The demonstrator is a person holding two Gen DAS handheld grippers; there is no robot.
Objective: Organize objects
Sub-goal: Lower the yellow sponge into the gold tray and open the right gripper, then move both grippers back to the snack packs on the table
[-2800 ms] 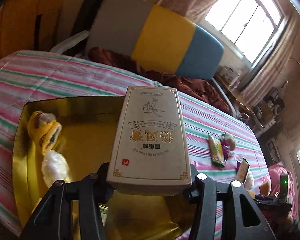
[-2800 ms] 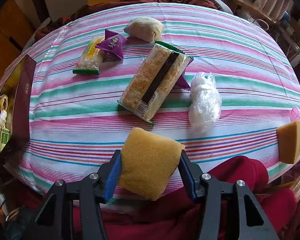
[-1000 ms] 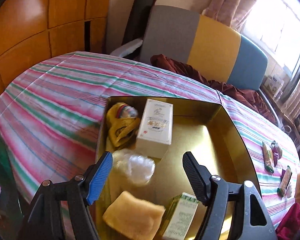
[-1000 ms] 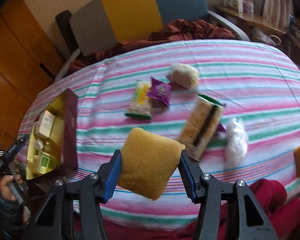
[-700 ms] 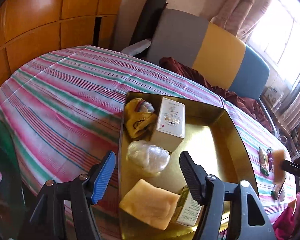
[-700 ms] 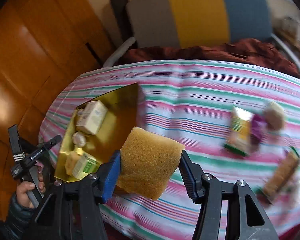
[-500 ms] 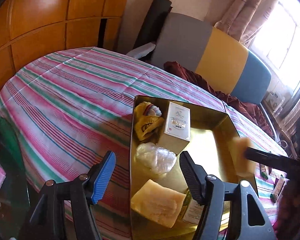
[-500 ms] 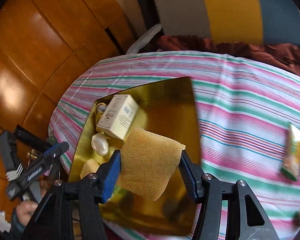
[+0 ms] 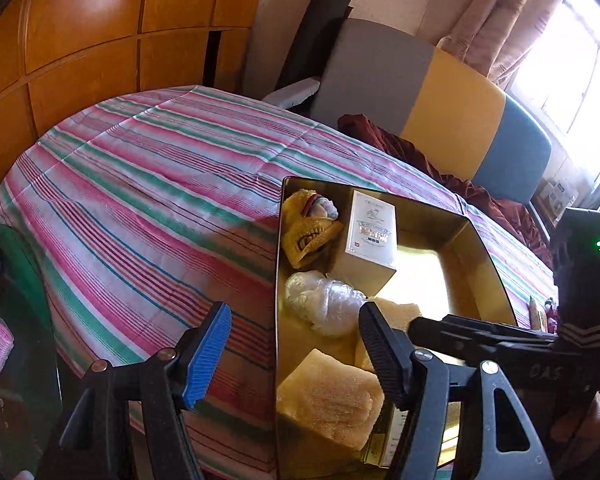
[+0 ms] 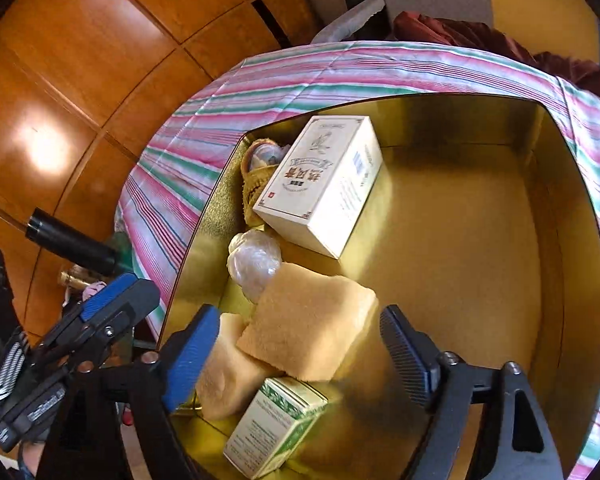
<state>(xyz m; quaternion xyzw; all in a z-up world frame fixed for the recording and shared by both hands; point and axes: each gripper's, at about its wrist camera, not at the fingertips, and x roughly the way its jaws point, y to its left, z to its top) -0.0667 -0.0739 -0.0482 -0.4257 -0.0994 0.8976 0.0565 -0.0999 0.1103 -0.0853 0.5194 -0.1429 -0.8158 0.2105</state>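
A gold tray [image 10: 560, 200] on the striped table holds a white box [image 10: 320, 184], a yellow cloth bundle [image 10: 256, 184], a clear plastic wad [image 10: 256, 260], a sponge [image 10: 224, 376] and a green-and-white carton [image 10: 276, 424]. A second yellow sponge [image 10: 308, 320] lies tilted on these, between the opening jaws of my right gripper [image 10: 298, 356]; neither pad touches it. My left gripper [image 9: 294, 350] hovers open and empty over the tray's near left rim [image 9: 278, 280]. In the left wrist view the right gripper [image 9: 424, 326] reaches in from the right.
The striped tablecloth [image 9: 160, 200] spreads left of the tray. A grey, yellow and blue chair back [image 9: 440, 108] stands behind the table, wood panels [image 9: 80, 40] at left. Snack packs [image 9: 538, 312] lie far right. A green object [image 9: 16, 264] sits beyond the table's left edge.
The right gripper carried the sponge from the table's front across to the tray, and its jaws have spread off it. The left gripper, which earlier held the white box, has drawn back empty.
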